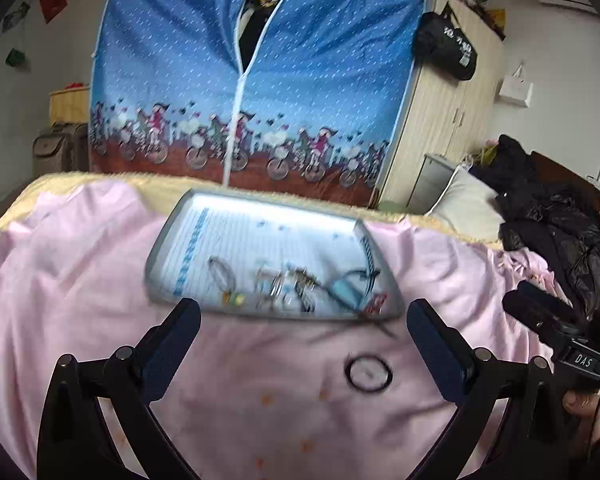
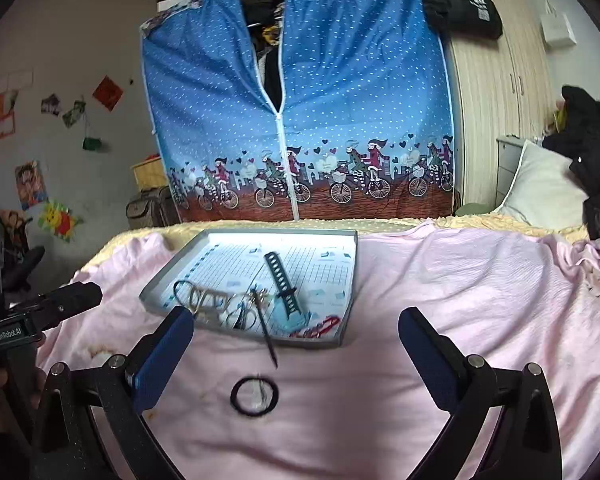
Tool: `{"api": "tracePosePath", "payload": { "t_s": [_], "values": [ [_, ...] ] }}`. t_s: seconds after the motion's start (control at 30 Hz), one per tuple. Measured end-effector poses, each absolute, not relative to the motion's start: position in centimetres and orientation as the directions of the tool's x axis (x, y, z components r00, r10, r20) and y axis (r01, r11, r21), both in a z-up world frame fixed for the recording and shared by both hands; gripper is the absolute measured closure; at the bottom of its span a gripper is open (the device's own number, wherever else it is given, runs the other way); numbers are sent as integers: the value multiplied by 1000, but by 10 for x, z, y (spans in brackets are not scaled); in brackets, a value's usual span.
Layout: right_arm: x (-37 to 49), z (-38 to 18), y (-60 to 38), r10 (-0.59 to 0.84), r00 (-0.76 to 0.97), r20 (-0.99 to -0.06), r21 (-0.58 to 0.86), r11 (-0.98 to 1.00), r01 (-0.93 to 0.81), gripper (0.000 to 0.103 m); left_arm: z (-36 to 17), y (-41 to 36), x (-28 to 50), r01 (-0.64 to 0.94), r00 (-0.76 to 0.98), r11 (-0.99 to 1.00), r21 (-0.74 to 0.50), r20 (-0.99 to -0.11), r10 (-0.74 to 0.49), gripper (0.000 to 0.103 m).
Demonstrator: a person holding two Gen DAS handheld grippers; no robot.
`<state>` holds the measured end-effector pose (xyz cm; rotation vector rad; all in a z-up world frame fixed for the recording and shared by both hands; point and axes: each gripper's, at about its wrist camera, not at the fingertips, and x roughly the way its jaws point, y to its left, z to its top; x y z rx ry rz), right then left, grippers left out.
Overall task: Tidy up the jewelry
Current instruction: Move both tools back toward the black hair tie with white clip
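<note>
— Item one? 
— Grey tray (image 2: 348, 280) on the pink sheet (image 2: 440, 300), holding keyrings (image 2: 204, 300), a small black sword (image 2: 283, 280), a red cord (image 2: 320, 327). 
— Loose pieces? 
— Black ring (image 2: 254, 396) on the sheet, near the tray. 
— Grippers? 
— Left gripper (image 1: 304, 340), right gripper (image 2: 296, 344): jaws wide apart, empty.

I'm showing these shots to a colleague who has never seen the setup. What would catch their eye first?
Probably the big blue fabric wardrobe with its cyclist print, standing behind the bed. Next, the shallow grey tray of jumbled jewelry on the pink sheet, and a lone black ring lying on the sheet just in front of it, between the right gripper's open fingers.
</note>
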<state>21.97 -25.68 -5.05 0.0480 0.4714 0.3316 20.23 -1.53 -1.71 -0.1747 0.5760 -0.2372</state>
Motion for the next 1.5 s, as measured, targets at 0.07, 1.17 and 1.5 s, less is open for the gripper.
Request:
{"api": "tracePosePath", "payload": {
  "t_s": [0.07,1.17,1.5],
  "values": [
    [209,-53,-252,314,833,-455,107,948,-299,0,-22,-13,193,165,797,958,-233,-541,-269,2],
    [177,-106,-215,179,694,-697,-17,964,-266,0,-72,-15,165,66,672,982,-175,-720,-173,2],
    [193,-107,-240,255,644,-722,138,964,-227,0,-84,-25,176,96,597,961,-258,-758,-263,2]
  ]
}}
